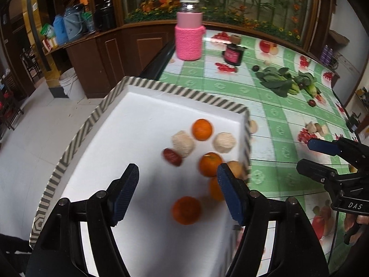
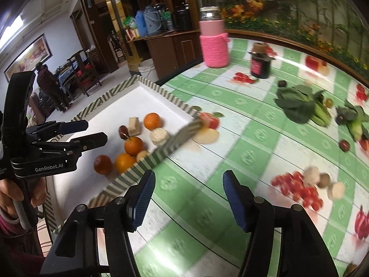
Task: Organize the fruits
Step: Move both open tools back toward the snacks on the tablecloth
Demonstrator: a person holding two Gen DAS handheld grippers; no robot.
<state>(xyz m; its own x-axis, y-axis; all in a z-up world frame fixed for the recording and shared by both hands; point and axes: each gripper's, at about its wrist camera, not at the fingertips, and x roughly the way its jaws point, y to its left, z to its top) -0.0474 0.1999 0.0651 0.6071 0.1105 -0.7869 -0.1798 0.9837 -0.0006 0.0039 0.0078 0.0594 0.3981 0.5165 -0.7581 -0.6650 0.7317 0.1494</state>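
While both the left gripper (image 1: 177,191) and right gripper (image 2: 189,198) hang released, oranges (image 1: 202,129) lie in the striped-rim tray (image 1: 76,133), left on the green-checked tablecloth (image 2: 242,120); wooden cabinets (image 1: 110,53) far behind.

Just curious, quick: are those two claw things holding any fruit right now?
Left gripper: open, holding nothing, above the tray.
Right gripper: open, holding nothing, above the table.

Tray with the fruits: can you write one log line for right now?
left gripper: open, above tray | right gripper: open, over table | oranges in tray
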